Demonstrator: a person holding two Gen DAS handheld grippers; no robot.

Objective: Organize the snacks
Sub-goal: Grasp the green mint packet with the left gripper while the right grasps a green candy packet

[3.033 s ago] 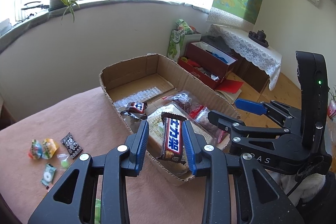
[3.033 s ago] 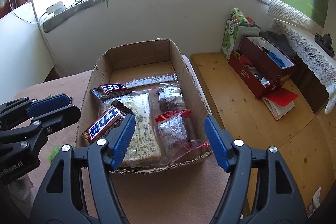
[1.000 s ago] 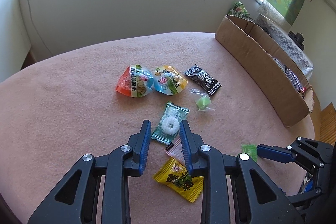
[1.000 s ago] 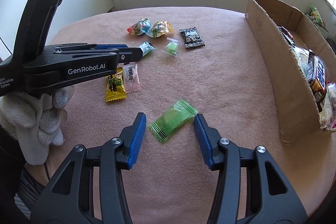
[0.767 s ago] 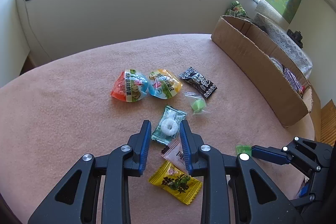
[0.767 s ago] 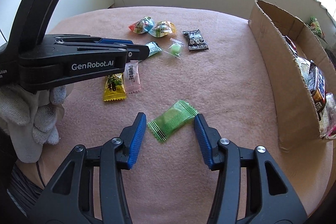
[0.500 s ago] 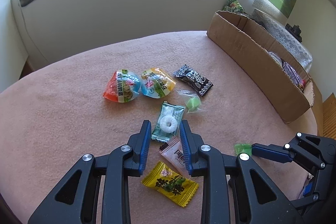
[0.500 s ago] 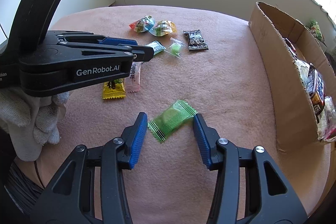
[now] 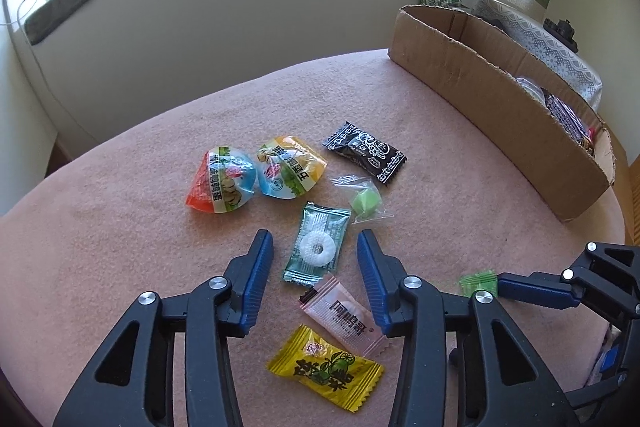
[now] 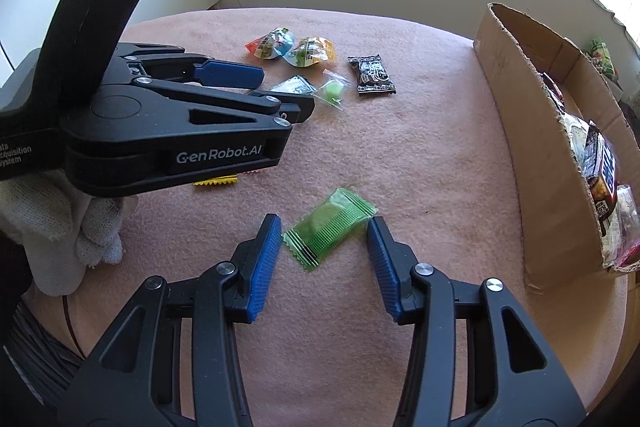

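My left gripper [image 9: 316, 259] is open, its fingers on either side of a green mint packet [image 9: 318, 247] that lies on the pink table cloth [image 9: 120, 227]. A pink packet [image 9: 344, 315] and a yellow candy [image 9: 324, 373] lie just under the jaws. My right gripper [image 10: 324, 243] is open around a bright green packet [image 10: 330, 227], which also shows in the left wrist view [image 9: 478, 283]. The cardboard box [image 9: 492, 99] with snacks stands at the right; it also shows in the right wrist view [image 10: 532, 131].
Two egg-shaped snack bags [image 9: 222, 179] [image 9: 290, 167], a black packet [image 9: 366, 151] and a small clear bag with a green sweet [image 9: 364, 203] lie beyond the left gripper. The left gripper body [image 10: 160, 123] fills the left of the right wrist view.
The left gripper has opened wider around the mint packet and moved slightly forward. The right gripper has closed in a little around the bright green packet.
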